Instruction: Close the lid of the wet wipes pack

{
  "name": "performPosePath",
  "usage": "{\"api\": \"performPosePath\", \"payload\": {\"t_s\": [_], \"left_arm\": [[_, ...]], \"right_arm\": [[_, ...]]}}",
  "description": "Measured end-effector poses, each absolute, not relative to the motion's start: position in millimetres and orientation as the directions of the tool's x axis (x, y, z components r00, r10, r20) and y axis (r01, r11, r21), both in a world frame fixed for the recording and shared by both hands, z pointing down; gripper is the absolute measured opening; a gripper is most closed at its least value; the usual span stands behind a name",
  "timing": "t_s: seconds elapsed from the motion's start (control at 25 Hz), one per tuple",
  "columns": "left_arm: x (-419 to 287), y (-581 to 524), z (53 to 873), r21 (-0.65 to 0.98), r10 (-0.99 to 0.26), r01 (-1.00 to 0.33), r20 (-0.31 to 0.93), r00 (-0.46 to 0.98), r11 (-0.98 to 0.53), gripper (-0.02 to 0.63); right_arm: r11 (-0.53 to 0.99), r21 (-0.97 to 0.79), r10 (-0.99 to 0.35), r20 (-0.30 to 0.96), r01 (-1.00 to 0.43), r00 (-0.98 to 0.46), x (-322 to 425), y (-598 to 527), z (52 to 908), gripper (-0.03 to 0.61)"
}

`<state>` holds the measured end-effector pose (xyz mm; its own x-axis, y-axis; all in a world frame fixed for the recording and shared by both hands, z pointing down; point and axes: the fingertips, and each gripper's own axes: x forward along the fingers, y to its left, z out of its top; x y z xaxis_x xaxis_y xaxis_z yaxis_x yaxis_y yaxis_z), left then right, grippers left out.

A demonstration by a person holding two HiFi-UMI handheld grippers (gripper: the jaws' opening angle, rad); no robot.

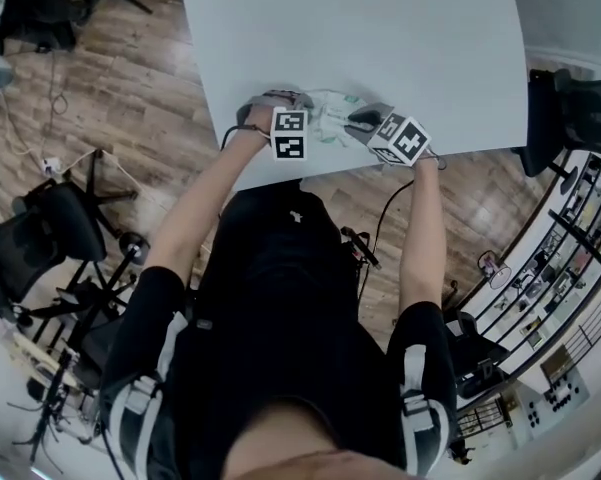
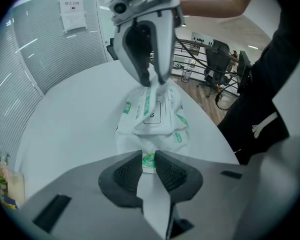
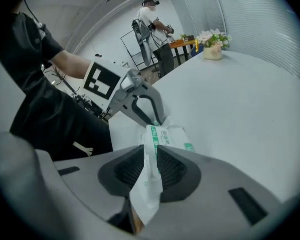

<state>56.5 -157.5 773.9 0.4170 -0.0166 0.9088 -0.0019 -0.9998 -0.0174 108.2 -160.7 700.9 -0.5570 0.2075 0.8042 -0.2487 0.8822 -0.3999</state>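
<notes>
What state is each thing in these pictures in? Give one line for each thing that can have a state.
wet wipes pack: crumpled, gripped at opposite ends by both grippers.
lid: looks flat against the pack's top; whether it is sealed cannot be told.
left gripper: jaws shut on one end of the pack.
right gripper: jaws shut on the other end.
</notes>
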Motion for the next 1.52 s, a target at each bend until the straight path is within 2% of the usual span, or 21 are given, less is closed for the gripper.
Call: {"api": "performPosePath", "payload": {"t_s": [0.32, 0.8, 0.88, 1.2, 1.28, 1.4, 1.52], "left_arm": [[58, -159, 776, -0.015, -0.022, -0.020, 0.912, 0.410, -1.000, 0.080], [59, -160, 775, -0.018, -0.031, -0.035, 0.914, 0.404, -0.999, 0.080], [59, -160, 774, -0.018, -0.032, -0.039, 0.916, 0.401, -0.999, 0.080], [57, -162, 775, -0.020, -0.059, -0.096, 0.905, 0.422, -0.995, 0.080], [56, -162, 775, -0.016, -0.074, -0.135, 0.898, 0.434, -0.991, 0.080], [48, -158, 767, -0.031, -0.109, -0.184, 0.897, 0.428, -0.982, 0.080], [39, -159, 734, -0.086, -0.220, -0.290, 0.856, 0.468, -0.953, 0.080]], "right_arm": [[0.896, -0.290, 0.105, 0.874, -0.337, -0.474, 105, -131, 732, 0.078], [0.922, -0.114, -0.015, 0.945, -0.370, -0.328, 105, -128, 758, 0.071], [0.915, -0.104, -0.028, 0.948, -0.390, -0.318, 106, -131, 759, 0.047], [0.891, -0.107, -0.056, 0.938, -0.441, -0.342, 106, -133, 758, 0.043], [0.868, -0.116, -0.079, 0.927, -0.482, -0.366, 108, -131, 753, 0.072], [0.831, -0.088, -0.172, 0.898, -0.549, -0.404, 114, -130, 728, 0.084], [0.752, -0.079, -0.313, 0.831, -0.654, -0.461, 125, -130, 684, 0.084]]}}
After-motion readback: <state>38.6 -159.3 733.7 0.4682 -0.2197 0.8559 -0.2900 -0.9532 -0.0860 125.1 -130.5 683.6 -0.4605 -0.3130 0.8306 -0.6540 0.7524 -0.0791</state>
